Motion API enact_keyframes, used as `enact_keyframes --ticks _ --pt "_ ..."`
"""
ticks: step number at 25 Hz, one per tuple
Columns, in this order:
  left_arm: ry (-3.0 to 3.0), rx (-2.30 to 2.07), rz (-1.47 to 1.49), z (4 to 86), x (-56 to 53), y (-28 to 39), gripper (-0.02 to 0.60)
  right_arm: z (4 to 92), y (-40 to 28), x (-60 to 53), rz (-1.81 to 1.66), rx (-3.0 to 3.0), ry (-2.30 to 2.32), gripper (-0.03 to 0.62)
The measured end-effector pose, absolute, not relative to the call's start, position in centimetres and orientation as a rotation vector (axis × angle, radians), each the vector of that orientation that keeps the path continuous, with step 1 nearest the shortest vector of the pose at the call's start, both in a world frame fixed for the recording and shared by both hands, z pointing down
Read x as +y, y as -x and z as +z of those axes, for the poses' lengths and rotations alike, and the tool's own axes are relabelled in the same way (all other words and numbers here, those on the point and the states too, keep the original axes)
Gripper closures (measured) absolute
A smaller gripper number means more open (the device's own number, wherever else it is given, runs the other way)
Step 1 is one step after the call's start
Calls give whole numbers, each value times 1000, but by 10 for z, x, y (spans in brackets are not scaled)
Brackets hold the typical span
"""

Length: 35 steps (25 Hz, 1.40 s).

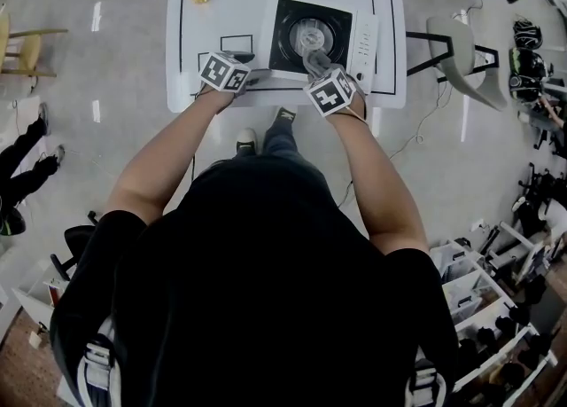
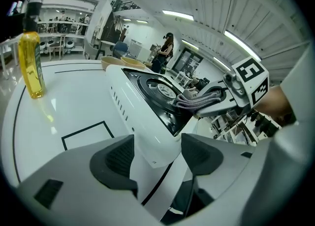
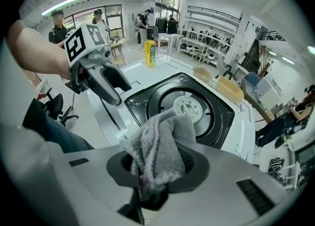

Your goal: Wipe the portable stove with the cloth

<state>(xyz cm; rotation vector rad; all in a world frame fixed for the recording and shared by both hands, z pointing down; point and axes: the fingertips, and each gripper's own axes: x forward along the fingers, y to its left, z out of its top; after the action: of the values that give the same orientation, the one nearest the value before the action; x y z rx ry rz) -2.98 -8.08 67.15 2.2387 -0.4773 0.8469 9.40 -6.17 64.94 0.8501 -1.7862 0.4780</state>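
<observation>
My right tool (image 3: 158, 170) is clamped on the bunched grey cloth (image 3: 162, 139), held over the near edge of the portable stove (image 3: 224, 121), which sits mid-counter (image 1: 199, 42). My left tool (image 2: 157, 155) is wide open with the stove's near left corner between its jaws, not pinched as far as I can see. To wipe well, I'd steady that corner, press the cloth flat on the black top and sweep round the burner (image 3: 189, 106) in overlapping passes.
</observation>
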Motion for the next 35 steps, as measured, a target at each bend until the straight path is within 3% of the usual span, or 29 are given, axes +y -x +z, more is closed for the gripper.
enact_keyframes --ticks 19,35 --pt "-2189 -529 743 674 -81 32 262 650 -13 -87 444 -1939 -653 487" --pt "-2151 -548 700 675 -89 35 258 642 6 -142 463 -2021 -595 488"
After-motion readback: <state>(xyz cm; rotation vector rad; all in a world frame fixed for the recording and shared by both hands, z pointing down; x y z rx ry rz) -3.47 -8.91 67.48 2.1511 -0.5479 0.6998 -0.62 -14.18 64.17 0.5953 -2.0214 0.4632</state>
